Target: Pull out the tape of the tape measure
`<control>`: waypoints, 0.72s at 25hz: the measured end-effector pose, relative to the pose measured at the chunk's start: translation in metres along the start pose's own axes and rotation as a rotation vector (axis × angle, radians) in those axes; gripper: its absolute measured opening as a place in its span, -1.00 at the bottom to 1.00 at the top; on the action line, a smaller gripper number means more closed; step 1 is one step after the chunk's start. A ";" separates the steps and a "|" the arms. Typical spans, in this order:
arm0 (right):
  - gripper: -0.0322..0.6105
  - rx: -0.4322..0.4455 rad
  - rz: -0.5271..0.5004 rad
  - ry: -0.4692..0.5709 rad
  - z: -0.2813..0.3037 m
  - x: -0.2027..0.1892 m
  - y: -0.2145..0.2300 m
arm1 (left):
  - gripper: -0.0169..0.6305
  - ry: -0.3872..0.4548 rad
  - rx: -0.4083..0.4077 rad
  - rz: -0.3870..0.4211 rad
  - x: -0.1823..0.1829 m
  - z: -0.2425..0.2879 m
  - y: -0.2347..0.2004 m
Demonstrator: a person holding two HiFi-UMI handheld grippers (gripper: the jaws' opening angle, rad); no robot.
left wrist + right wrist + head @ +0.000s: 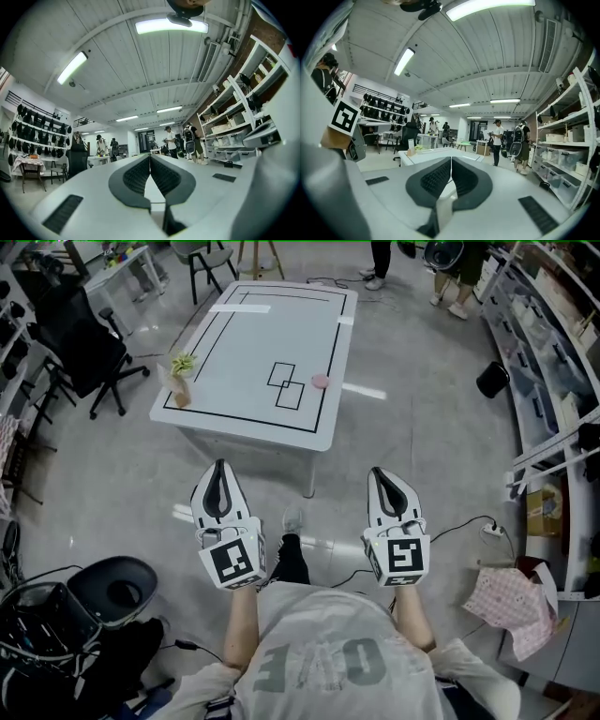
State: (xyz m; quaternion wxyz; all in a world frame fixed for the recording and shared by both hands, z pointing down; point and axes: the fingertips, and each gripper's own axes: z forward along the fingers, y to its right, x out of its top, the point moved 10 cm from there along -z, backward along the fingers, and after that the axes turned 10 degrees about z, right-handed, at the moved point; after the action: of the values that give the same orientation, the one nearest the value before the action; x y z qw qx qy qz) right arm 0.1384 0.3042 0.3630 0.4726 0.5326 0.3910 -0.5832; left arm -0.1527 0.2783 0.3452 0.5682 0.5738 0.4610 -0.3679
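A white table (234, 418) marked with black tape lines stands ahead of me, well beyond both grippers. On its right part lies a small pink round thing (320, 382), too small to tell whether it is the tape measure. My left gripper (220, 466) and right gripper (377, 472) are held side by side over the floor, short of the table, both pointing toward it. In the left gripper view the left gripper (150, 156) has its jaws together with nothing between them. The right gripper (451, 159) is likewise shut and empty, and the table (423, 156) shows beyond it.
A small plant in a brown bag (180, 379) stands at the table's left corner. A black office chair (94, 352) is at the left, a round black seat (117, 587) at lower left. Shelving (548, 381) lines the right. A cable and plug strip (492, 529) lie on the floor. People (496, 140) stand far off.
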 end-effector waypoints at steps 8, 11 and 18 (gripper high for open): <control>-0.80 -0.049 0.060 0.113 0.162 0.068 0.004 | -0.87 0.056 -0.021 0.004 -0.003 0.159 -0.060; -0.80 -0.064 0.066 0.134 0.204 0.079 0.003 | -0.86 0.060 -0.032 -0.004 -0.011 0.207 -0.078; -0.80 -0.055 0.108 0.118 0.268 0.081 0.007 | -0.87 0.018 -0.011 0.016 -0.031 0.266 -0.100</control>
State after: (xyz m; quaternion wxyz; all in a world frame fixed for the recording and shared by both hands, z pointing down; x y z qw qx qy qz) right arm 0.0788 0.0343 0.3174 0.4938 0.5731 0.4048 -0.5136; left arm -0.2301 0.0042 0.3205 0.5701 0.5778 0.4635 -0.3555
